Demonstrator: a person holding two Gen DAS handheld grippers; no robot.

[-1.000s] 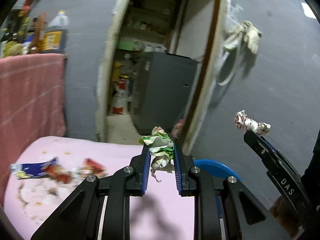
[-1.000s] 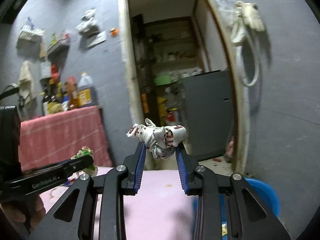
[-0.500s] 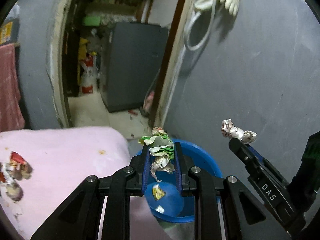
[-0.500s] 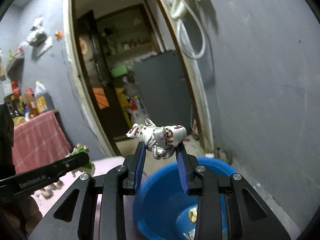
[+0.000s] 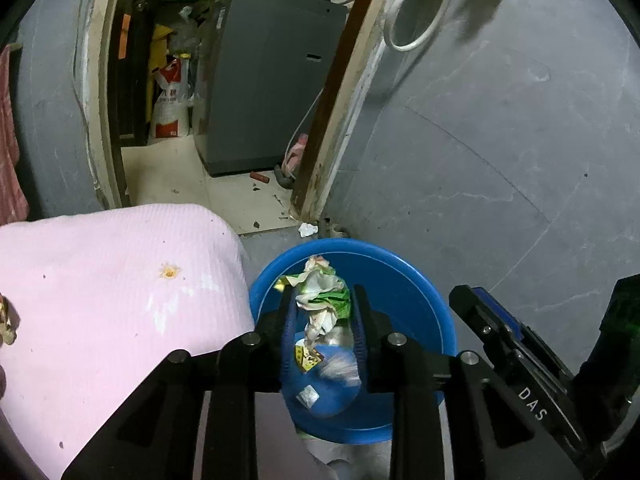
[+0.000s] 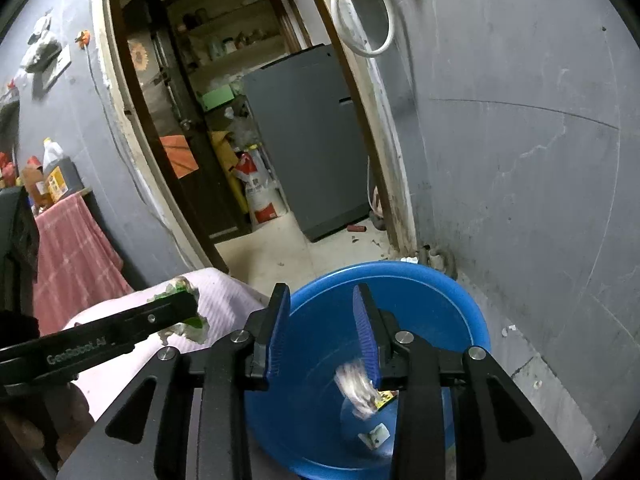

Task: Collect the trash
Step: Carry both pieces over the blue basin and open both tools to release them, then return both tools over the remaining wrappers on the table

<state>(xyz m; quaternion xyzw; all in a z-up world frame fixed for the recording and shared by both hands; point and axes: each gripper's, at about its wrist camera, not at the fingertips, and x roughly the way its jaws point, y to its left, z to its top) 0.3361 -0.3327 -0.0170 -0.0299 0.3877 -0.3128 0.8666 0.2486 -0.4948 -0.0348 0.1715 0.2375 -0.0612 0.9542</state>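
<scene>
Grey walls frame a doorway, and below it we see a blue basin (image 6: 460, 292) on the floor beside a pink cloth (image 5: 100, 280). Our left gripper (image 5: 322, 320), jaws just opening, has the green wrapper (image 5: 320, 300) between its pads above the basin. Our right gripper (image 6: 322, 320) stands open and empty, jaws just widening; a blurred white wrapper (image 6: 358, 392) is in the basin below.
</scene>
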